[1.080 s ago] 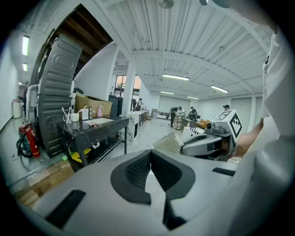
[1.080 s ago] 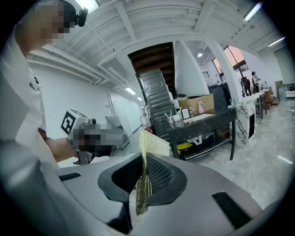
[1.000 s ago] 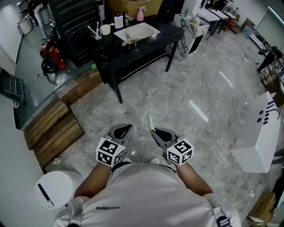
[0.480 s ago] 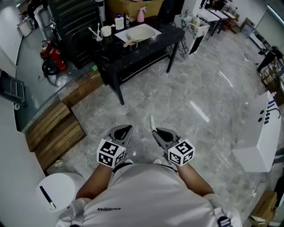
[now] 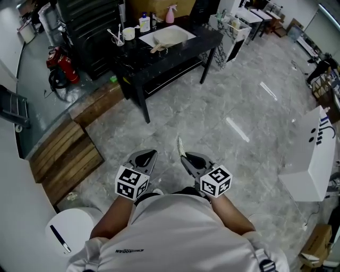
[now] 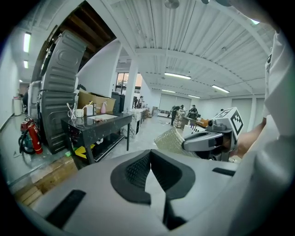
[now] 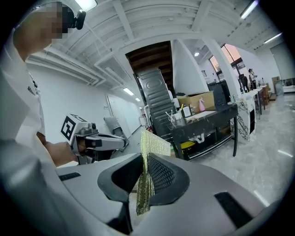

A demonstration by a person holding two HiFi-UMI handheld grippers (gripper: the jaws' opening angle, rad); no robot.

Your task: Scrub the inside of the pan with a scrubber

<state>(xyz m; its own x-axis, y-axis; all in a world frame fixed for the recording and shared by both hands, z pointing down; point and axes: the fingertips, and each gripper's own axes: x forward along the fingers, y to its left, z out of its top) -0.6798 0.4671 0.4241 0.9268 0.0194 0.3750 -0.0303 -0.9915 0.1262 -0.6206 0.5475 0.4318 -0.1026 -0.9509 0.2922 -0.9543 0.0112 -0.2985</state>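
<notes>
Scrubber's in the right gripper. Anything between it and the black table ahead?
Nothing visible. Open floor runs from the scrubber in the right gripper to the table. The wooden pallets lie off to the left of that line.

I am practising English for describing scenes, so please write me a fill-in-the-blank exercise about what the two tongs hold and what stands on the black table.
1. The right tongs grip a golden mesh ____.
2. The left tongs are shut and hold ____.
3. The spray bottle on the black table is ____.
Missing words: scrubber; nothing; pink.
</notes>
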